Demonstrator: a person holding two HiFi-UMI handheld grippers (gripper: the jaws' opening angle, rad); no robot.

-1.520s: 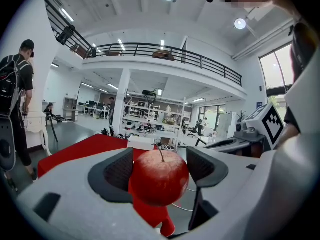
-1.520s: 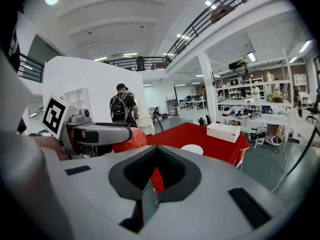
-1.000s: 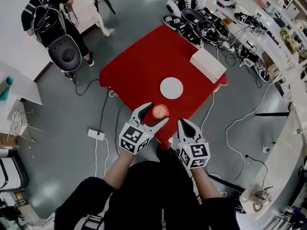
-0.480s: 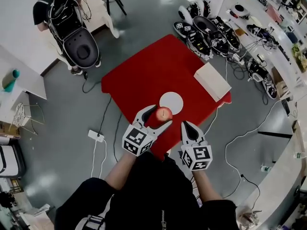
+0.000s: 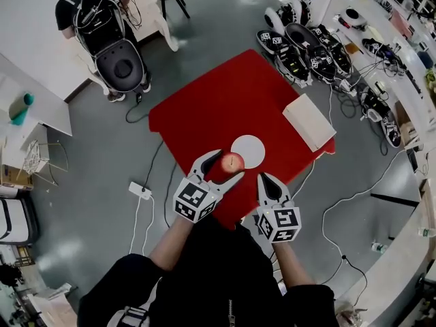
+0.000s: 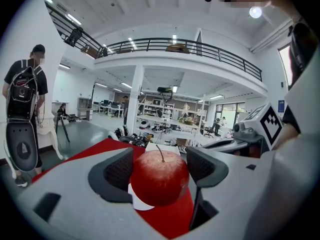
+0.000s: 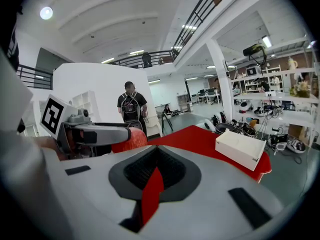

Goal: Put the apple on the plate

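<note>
A person with a backpack (image 5: pixel 95 9) stands well left of the jaws. The left gripper (image 5: pixel 225 166) clamps a red apple (image 5: pixel 231 162) above the red tabletop (image 5: pixel 204 107), with a white plate (image 5: pixel 256 148) just beyond its tips. Alongside, the right gripper (image 5: pixel 263 179) hangs empty, jaws pressed together. A white box (image 5: pixel 310 122) lies farther right.

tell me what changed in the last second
The left claw, shut on the apple throughout, carried it forward over the red table up to the near edge of the white plate; it is not yet set down. The right claw stayed shut and empty beside it, and the white box did not move.
</note>
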